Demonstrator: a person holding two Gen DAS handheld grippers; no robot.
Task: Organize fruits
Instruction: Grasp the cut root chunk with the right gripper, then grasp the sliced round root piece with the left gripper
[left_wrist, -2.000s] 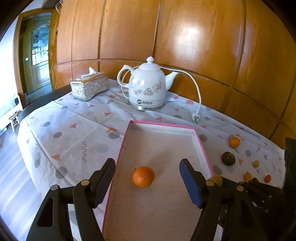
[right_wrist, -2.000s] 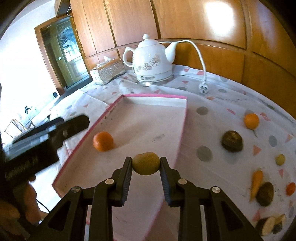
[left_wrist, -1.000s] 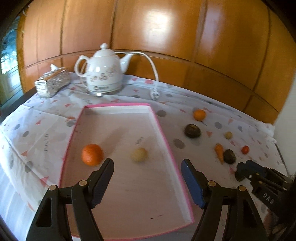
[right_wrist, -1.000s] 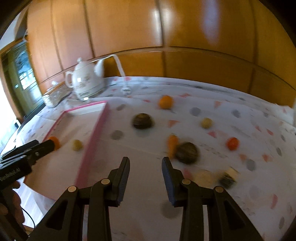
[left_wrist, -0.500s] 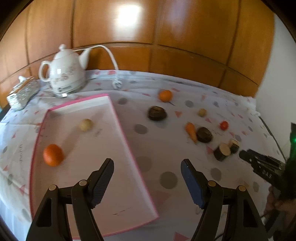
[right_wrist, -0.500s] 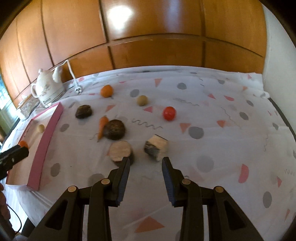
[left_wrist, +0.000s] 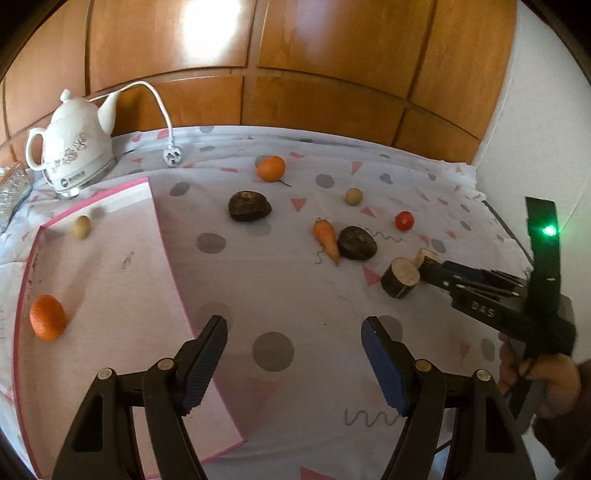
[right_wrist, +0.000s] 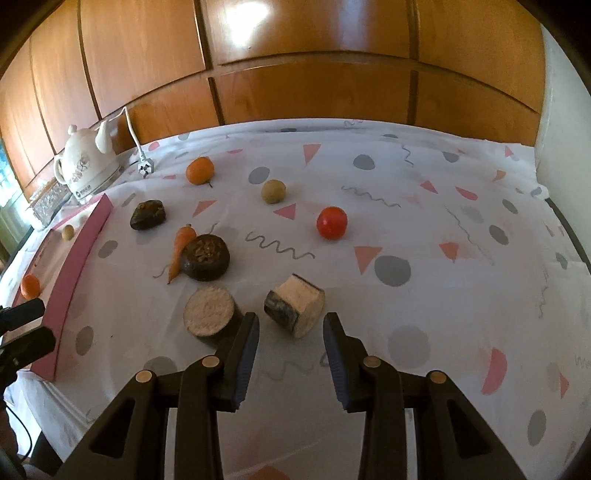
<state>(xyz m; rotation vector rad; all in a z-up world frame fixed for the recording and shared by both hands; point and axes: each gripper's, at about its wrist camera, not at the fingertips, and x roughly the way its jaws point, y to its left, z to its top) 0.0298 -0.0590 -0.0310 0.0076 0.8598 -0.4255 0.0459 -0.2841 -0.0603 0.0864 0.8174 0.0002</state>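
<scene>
A pink-rimmed tray (left_wrist: 162, 236) holds an orange (left_wrist: 48, 322) and a small tan fruit (left_wrist: 81, 226). On the cloth lie an orange (right_wrist: 200, 170), a tan fruit (right_wrist: 273, 191), a red tomato (right_wrist: 331, 222), a carrot (right_wrist: 181, 245), two dark round pieces (right_wrist: 205, 258) (right_wrist: 147, 214) and two cut white-faced chunks (right_wrist: 209, 316) (right_wrist: 295, 304). My right gripper (right_wrist: 290, 334) is open and empty, just in front of the right chunk. My left gripper (left_wrist: 293, 347) is open and empty above the cloth by the tray's right rim.
A white kettle (left_wrist: 74, 147) with cord and plug (left_wrist: 170, 158) stands at the back left, next to a silver box (right_wrist: 50, 199). Wood panelling runs behind the table. The table's right edge (right_wrist: 565, 229) meets a white wall.
The right gripper let the tan fruit go in the tray, then swung right to the cut chunks. The left gripper turned right, away from the tray, and stayed open.
</scene>
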